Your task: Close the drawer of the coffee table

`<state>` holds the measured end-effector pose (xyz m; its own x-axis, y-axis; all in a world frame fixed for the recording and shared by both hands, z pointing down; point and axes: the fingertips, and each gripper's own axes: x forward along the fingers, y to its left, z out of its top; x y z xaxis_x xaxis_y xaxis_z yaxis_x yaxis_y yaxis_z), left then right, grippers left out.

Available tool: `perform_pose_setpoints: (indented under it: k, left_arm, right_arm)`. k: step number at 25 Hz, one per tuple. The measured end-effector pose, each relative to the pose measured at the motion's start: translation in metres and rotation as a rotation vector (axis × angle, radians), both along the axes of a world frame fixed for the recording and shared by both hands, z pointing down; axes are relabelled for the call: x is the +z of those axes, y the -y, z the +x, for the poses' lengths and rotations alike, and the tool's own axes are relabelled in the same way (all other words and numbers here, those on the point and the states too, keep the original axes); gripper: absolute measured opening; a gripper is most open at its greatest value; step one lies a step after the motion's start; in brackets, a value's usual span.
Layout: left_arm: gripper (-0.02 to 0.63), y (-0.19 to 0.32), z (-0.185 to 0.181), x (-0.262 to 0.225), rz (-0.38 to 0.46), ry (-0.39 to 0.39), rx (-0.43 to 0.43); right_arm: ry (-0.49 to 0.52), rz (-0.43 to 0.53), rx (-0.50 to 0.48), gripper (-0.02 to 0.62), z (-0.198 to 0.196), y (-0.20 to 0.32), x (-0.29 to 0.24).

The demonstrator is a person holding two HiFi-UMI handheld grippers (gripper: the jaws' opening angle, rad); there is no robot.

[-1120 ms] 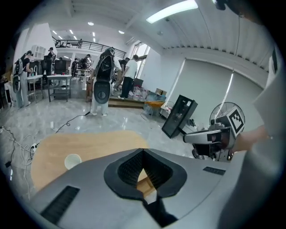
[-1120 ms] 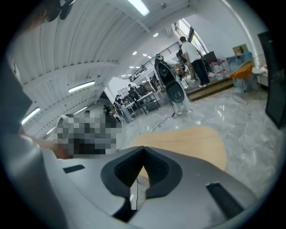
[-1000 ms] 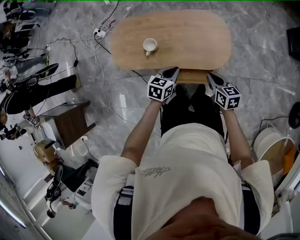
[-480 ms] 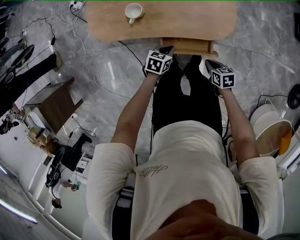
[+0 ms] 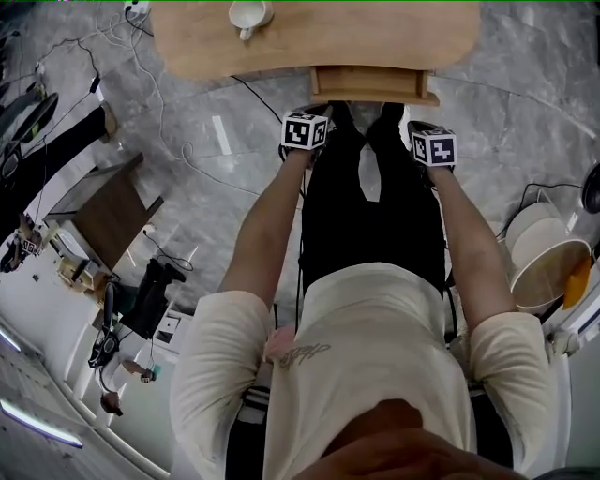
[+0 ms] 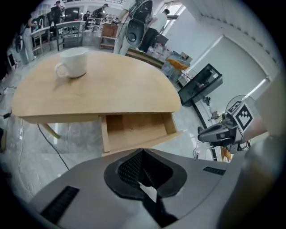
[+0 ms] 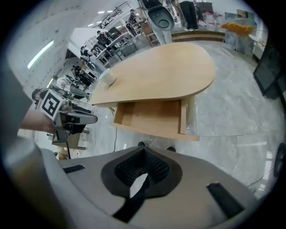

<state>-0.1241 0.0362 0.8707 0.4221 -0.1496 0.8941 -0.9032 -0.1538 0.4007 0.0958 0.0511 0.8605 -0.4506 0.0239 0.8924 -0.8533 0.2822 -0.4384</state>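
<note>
The oval wooden coffee table (image 5: 375, 37) fills the top of the head view. Its drawer (image 5: 373, 84) stands pulled out and empty, also seen in the left gripper view (image 6: 134, 129) and the right gripper view (image 7: 152, 117). A white cup (image 5: 247, 13) stands on the tabletop (image 6: 73, 62). My left gripper (image 5: 307, 120) hovers just short of the drawer's left front corner, jaws shut on nothing (image 6: 143, 153). My right gripper (image 5: 424, 131) hangs off the drawer's right front corner, also shut and empty (image 7: 143, 153). Neither touches the drawer.
Cables (image 5: 178, 103) trail over the marble floor left of the table. A dark low side table (image 5: 112, 211) stands at the left. White basins (image 5: 548, 267) sit at the right. The person's black-trousered legs (image 5: 370, 206) are below the drawer.
Both grippers have drawn back from beside the drawer front toward the person. The table and drawer have slid up in the head view. The drawer stays pulled out.
</note>
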Motion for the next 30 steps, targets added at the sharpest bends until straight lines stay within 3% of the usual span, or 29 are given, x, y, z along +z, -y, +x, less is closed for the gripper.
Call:
perform_pose_setpoints:
  k: [3,6,16,22,30]
  left_arm:
    - [0.003,-0.010,0.000,0.018,-0.020,-0.003,-0.029]
    - [0.003,-0.020,0.004,0.043,-0.041,0.003,-0.023]
    - [0.003,-0.023,0.026,0.122,-0.075,0.002,-0.014]
    - [0.003,-0.021,0.035,0.144,-0.073,0.013,0.040]
    - [0.003,-0.015,0.033,0.161,-0.083,0.026,-0.043]
  right_arm:
    - [0.036,-0.032,0.020,-0.005,-0.001,-0.003,0.018]
    - [0.003,-0.057,0.024,-0.005,0.011,-0.001,0.042]
    - [-0.020,-0.129,0.211,-0.005,0.040,0.011,0.122]
    - [0.005,-0.132,0.194,-0.005,0.030,0.010,0.140]
    - [0.011,-0.112,0.182,-0.005,0.023,0.026,0.155]
